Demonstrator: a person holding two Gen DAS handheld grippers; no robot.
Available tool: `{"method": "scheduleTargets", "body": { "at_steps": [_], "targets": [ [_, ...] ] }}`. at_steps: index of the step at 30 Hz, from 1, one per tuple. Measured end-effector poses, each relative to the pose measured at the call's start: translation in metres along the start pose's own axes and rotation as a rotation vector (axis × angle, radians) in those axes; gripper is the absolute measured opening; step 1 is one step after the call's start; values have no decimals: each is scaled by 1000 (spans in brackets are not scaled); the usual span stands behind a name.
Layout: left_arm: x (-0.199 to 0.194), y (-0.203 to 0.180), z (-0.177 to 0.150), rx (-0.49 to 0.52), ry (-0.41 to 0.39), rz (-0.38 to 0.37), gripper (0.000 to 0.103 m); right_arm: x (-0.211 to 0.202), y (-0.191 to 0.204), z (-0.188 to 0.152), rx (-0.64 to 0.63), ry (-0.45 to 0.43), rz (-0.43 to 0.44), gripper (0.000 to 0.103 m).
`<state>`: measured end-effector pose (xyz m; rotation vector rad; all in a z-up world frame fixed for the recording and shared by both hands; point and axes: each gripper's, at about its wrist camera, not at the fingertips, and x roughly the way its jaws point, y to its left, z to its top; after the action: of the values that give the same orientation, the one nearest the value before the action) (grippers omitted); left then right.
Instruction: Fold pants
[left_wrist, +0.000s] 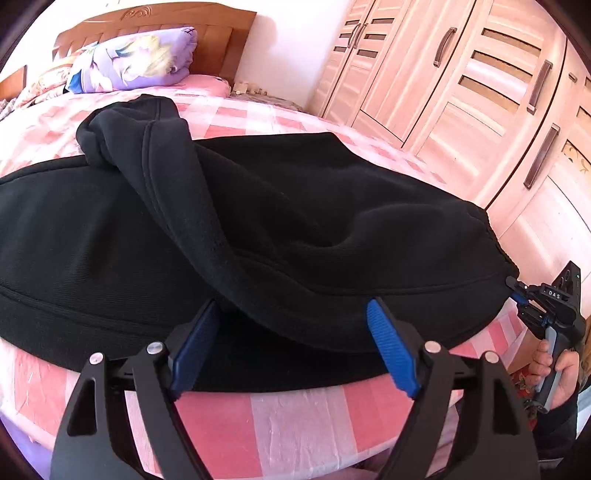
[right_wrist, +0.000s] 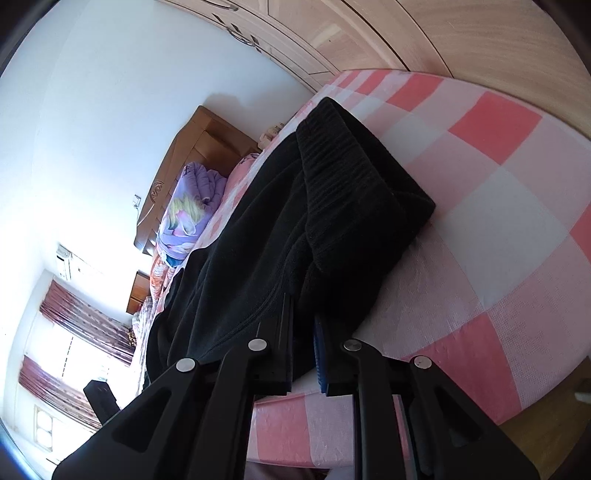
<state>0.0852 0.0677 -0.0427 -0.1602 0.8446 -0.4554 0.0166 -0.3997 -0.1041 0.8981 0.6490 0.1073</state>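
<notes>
Black pants (left_wrist: 280, 206) (between left hand-held gripper (left_wrist: 295, 343))

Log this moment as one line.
left gripper: open, at pants near edge | right gripper: shut on pants corner | pants: spread on bed, one leg crossed over

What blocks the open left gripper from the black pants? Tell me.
Nothing visible does. The left gripper sits open at the near edge of the pants, its fingers already over the fabric. The right gripper is shut on the waistband end.
</notes>
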Motion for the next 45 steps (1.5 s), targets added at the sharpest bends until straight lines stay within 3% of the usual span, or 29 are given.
{"method": "scheduleTargets", "body": {
  "at_steps": [5,8,11,12,14,16,17,18,19,20,21,23,27,30,32,35,37,38,39,41,45],
  "targets": [
    [-1,1,2,-5,5,16,82,-4,-5,-1,12,-2,6,22],
    [2,-6,2,29,12,50,82,-7,-3,-2,-7,-3,14,41],
    [6,-14,3,58,18,79,84,-11,5,0,-28,-32,24,70],
    [6,-15,4,54,18,78,84,-14,6,2,-37,-58,6,71],
    [4,-12,8,5,11,38,81,-19,9,5,-54,-95,-11,71],
    [2,-11,13,-25,-1,19,71,-17,12,5,-72,-97,-23,70],
    [3,-12,15,-21,-1,29,61,-17,13,6,-85,-98,-36,65],
    [7,-13,17,-9,15,35,48,-16,13,5,-108,-105,-59,57],
    [9,-12,19,-13,25,29,43,-16,14,4,-122,-114,-84,50],
    [12,-9,19,-28,30,17,25,-18,14,4,-134,-126,-113,33],
    [14,-6,19,-49,36,0,15,-20,13,4,-143,-140,-132,26],
    [9,-3,19,-80,13,-31,11,-27,13,4,-150,-160,-118,23],
    [-25,-21,21,-10,-96,-25,10,-36,27,1,-212,-200,-135,22],
    [-27,-29,19,21,-66,-27,10,-35,16,5,-181,-191,-161,22],
    [-17,-29,10,37,-17,1,11,-26,2,3,-159,-138,-178,22],
    [2,-20,-1,17,50,28,14,-22,-1,0,-157,-103,-179,23],
    [1,-17,-1,16,50,24,19,-23,1,3,-145,-73,-222,39],
    [0,-18,1,23,55,36,27,-26,2,4,-143,-76,-239,57],
    [-3,-19,2,29,52,73,52,-35,5,5,-153,-103,-253,78],
    [-13,-17,4,25,0,156,89,-51,16,1,-189,-176,-293,92],
    [-50,-16,1,-25,-171,321,90,-61,59,-13,-393,-231,-303,92]
  ]
}}
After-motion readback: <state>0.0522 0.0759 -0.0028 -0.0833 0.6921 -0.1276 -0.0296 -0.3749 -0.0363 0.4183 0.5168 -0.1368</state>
